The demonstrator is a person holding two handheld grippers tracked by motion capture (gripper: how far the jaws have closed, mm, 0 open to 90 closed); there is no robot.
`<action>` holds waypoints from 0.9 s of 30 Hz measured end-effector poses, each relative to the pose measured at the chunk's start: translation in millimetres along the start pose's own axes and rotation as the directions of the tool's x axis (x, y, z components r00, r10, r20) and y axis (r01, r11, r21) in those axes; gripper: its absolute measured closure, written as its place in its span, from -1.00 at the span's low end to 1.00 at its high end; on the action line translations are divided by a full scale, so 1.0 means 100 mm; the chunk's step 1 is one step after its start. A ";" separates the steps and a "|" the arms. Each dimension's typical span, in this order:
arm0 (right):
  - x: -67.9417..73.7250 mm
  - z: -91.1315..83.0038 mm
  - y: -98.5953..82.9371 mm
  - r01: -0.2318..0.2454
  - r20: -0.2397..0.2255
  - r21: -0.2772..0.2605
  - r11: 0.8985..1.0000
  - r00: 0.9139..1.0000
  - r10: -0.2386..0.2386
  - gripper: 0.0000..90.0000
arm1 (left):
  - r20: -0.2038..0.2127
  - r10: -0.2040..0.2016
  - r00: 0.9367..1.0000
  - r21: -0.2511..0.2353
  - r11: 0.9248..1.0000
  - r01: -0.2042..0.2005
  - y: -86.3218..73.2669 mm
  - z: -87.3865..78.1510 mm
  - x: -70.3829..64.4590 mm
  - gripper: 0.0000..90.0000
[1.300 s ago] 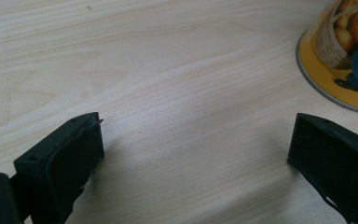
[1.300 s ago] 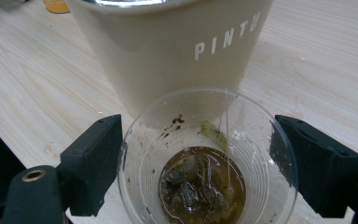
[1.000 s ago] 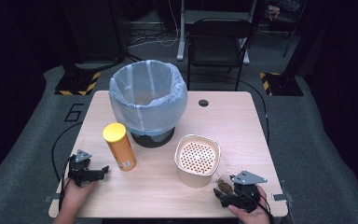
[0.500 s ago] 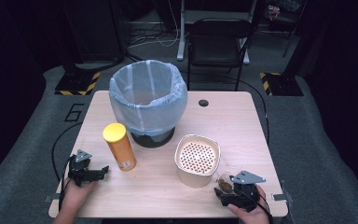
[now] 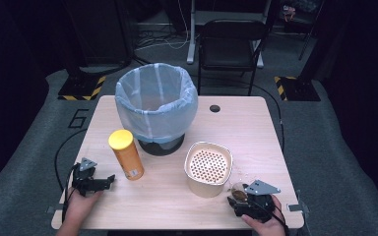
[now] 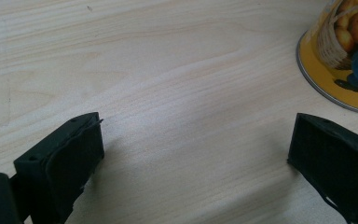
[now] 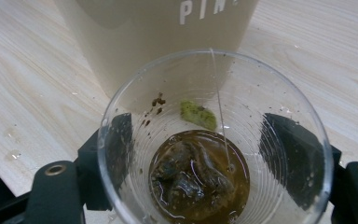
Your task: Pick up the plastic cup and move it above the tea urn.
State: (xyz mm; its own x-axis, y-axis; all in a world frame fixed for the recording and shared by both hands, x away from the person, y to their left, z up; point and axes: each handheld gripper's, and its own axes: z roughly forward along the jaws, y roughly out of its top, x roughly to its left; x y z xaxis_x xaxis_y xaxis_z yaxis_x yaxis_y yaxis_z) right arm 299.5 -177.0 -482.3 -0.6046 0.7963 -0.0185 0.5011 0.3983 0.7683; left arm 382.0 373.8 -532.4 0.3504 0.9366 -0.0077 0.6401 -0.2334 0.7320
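My right gripper sits at the table's front right, shut on a clear plastic cup. In the right gripper view the cup stands between both jaws, with a wet tea bag in brown liquid at its bottom. Just behind the cup stands a beige container with a perforated strainer top; its wall is close in front. My left gripper rests at the front left, open, its jaws wide apart over bare wood. A yellow chip can stands upright just right of it, and its base shows.
A round bin lined with a pale plastic bag stands at the table's middle back. A cable hole lies to its right. A black chair stands behind the wooden table. Cables trail off both front corners.
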 end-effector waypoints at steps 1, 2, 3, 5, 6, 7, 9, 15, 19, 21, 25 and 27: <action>0.00 0.00 0.01 0.016 0.007 0.002 1.000 1.000 -0.016 -0.39 | 0.000 0.000 1.000 0.001 1.000 0.000 0.00 0.00 0.00 -0.94; 0.01 0.01 0.00 0.013 0.007 -0.004 1.000 1.000 -0.013 -0.38 | -0.001 -0.001 1.000 -0.002 1.000 0.001 0.00 0.00 0.00 -0.93; 0.01 0.02 0.01 0.017 0.003 -0.001 1.000 1.000 -0.017 -0.37 | -0.001 0.000 1.000 -0.001 1.000 0.000 0.00 0.00 0.00 -0.93; 0.01 0.02 0.01 0.016 0.004 -0.005 1.000 1.000 -0.016 -0.37 | -0.001 0.000 1.000 -0.002 1.000 0.000 0.00 0.00 0.00 -0.93; 0.01 0.01 0.01 0.025 -0.001 0.000 1.000 1.000 -0.025 -0.37 | -0.001 0.000 1.000 -0.002 1.000 0.000 0.00 0.00 0.00 -0.93; 0.00 0.01 0.01 0.023 -0.008 -0.005 1.000 1.000 -0.023 -0.37 | -0.001 -0.002 1.000 -0.003 1.000 0.002 0.00 0.00 0.00 -0.93; 0.00 0.01 0.01 0.012 -0.015 -0.009 1.000 1.000 -0.012 -0.37 | -0.001 0.000 1.000 0.000 1.000 0.000 0.00 0.00 0.00 -0.93; -0.02 -0.01 0.00 0.025 -0.032 -0.019 1.000 0.999 -0.025 -0.35 | -0.001 -0.001 1.000 -0.002 1.000 0.001 0.00 0.00 0.00 -0.94; -0.05 -0.03 0.01 0.024 -0.025 -0.037 0.999 0.999 -0.025 -0.35 | 0.000 -0.001 1.000 -0.002 1.000 0.001 0.00 0.00 0.00 -0.94; -0.04 -0.05 0.01 0.024 -0.017 -0.040 0.999 1.000 -0.025 -0.34 | -0.001 -0.001 1.000 -0.003 1.000 0.001 0.00 0.00 0.00 -0.94; -0.07 -0.05 0.02 0.028 -0.015 -0.040 0.999 0.999 -0.028 -0.32 | 0.000 -0.001 1.000 -0.003 1.000 0.001 0.00 0.00 0.00 -0.94; -0.08 -0.06 0.02 0.037 -0.012 -0.041 0.998 0.999 -0.037 -0.31 | 0.000 -0.002 1.000 -0.003 1.000 0.002 0.00 0.00 0.00 -0.93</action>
State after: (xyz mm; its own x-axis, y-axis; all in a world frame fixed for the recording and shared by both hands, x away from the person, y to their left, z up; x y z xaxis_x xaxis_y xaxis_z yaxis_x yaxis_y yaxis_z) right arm 301.6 -185.3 -476.7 -0.6299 0.7757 -0.0395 0.4530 0.4082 0.7926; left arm 382.2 373.7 -532.6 0.3490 0.9371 -0.0086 0.6389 -0.2312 0.7337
